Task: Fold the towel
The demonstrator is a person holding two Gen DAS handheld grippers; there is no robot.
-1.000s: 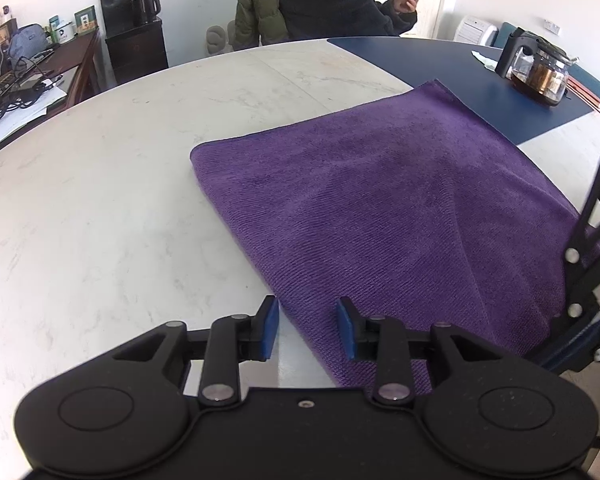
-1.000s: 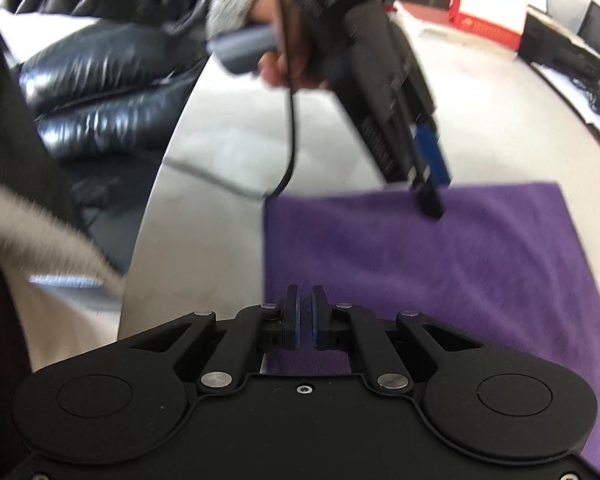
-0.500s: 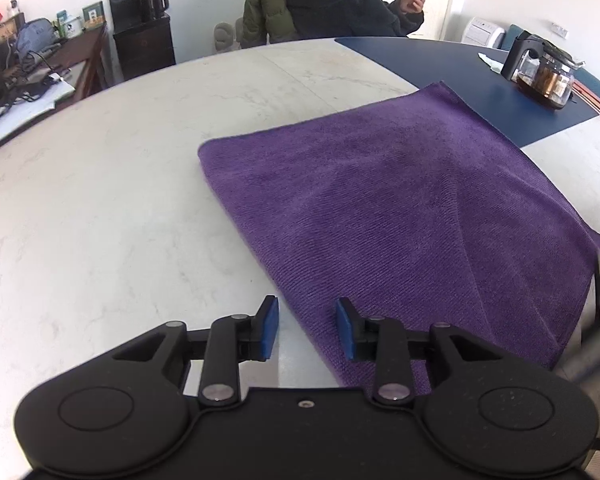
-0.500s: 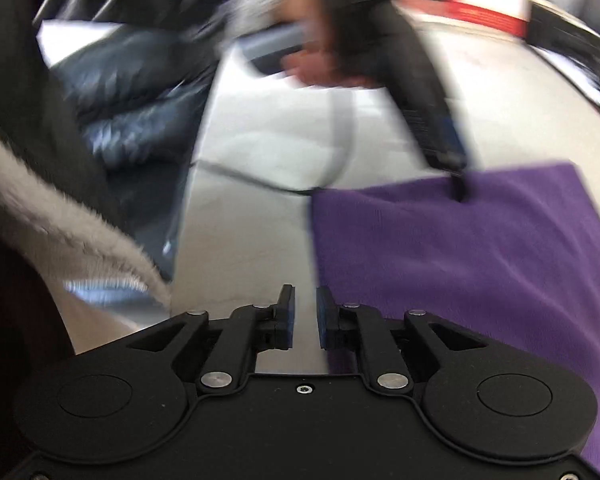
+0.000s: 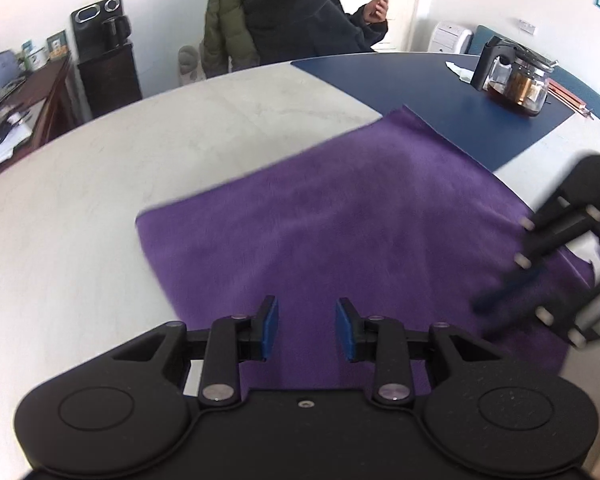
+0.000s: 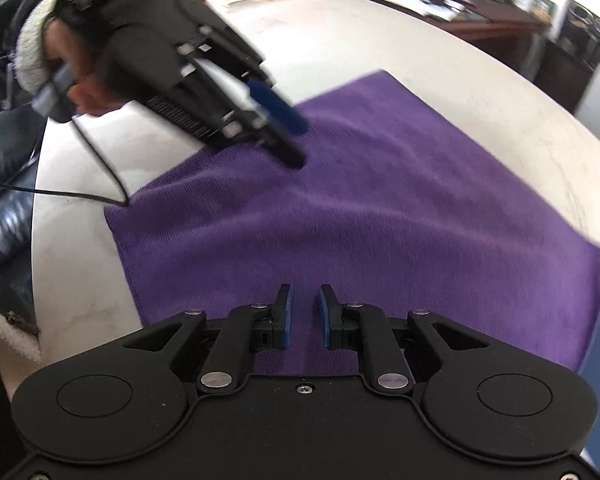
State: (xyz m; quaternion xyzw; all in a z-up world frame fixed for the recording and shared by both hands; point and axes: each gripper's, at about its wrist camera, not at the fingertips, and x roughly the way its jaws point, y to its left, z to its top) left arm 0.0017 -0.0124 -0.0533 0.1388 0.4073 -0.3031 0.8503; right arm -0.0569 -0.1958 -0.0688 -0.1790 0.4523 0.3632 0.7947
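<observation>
A purple towel [image 5: 340, 224] lies flat on the white marble table [image 5: 80, 240]. In the left wrist view my left gripper [image 5: 306, 328] hangs open over the towel's near edge with nothing between its blue pads. The right gripper [image 5: 512, 288] shows blurred at the right, over the towel's right corner. In the right wrist view the right gripper [image 6: 305, 316] is over the towel [image 6: 380, 208]. Its jaws are opening, a narrow gap shows, and no cloth is pinched. A hand holds the left gripper [image 6: 290, 136] above the towel's far left side.
A dark blue mat [image 5: 440, 108] carries a glass teapot [image 5: 516, 80] at the back right. A person in a dark coat [image 5: 300, 12] stands beyond the table. A black leather seat [image 6: 4, 160] and a cable [image 6: 60, 194] lie off the table's left edge.
The right gripper's jaws have parted from shut, and it has rolled and swung over the towel. My left gripper has slid sideways, from the towel's left edge to over the cloth.
</observation>
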